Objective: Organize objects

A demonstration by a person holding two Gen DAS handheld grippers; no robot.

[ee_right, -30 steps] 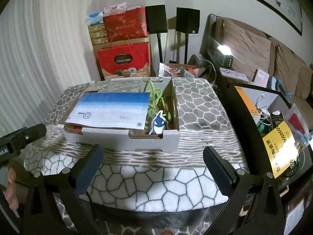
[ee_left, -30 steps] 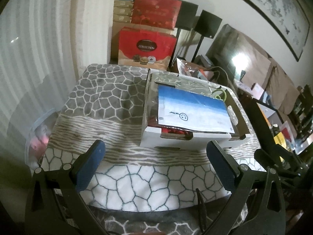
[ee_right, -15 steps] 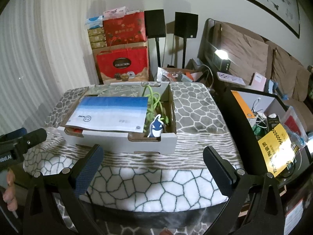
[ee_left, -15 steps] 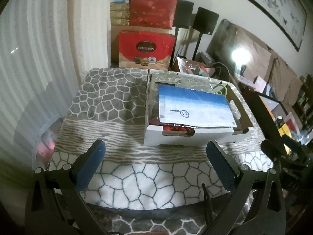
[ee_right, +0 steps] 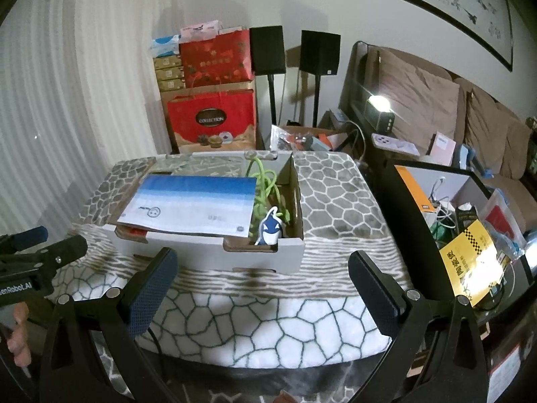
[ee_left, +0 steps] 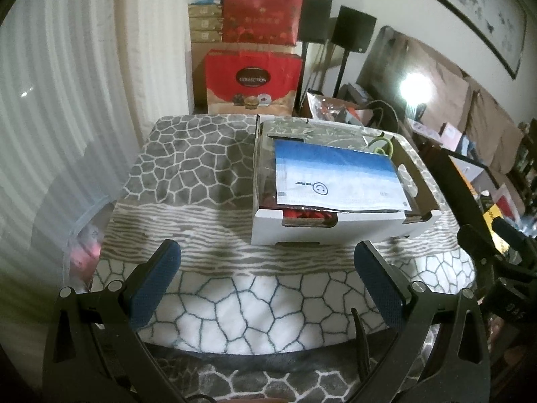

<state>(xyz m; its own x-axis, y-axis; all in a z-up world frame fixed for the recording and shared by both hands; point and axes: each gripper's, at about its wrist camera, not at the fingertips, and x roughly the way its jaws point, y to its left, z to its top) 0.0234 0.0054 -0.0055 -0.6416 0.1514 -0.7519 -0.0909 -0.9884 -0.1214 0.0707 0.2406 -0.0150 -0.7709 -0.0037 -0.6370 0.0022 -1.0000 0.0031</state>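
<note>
A white cardboard box stands on a table under a stone-pattern cloth. A blue-and-white envelope lies across its top. In the right wrist view a green cable and a blue-white whale toy sit at the box's right end. Something red shows under the envelope. My left gripper is open and empty, short of the box's front. My right gripper is open and empty, also in front of the box.
Red gift boxes and two black speakers stand behind the table. A sofa and a black bin of clutter are on the right. A white curtain hangs on the left.
Both grippers have drawn back and up a little from the box, so more of the room and cloth shows. Their fingers stay open.
</note>
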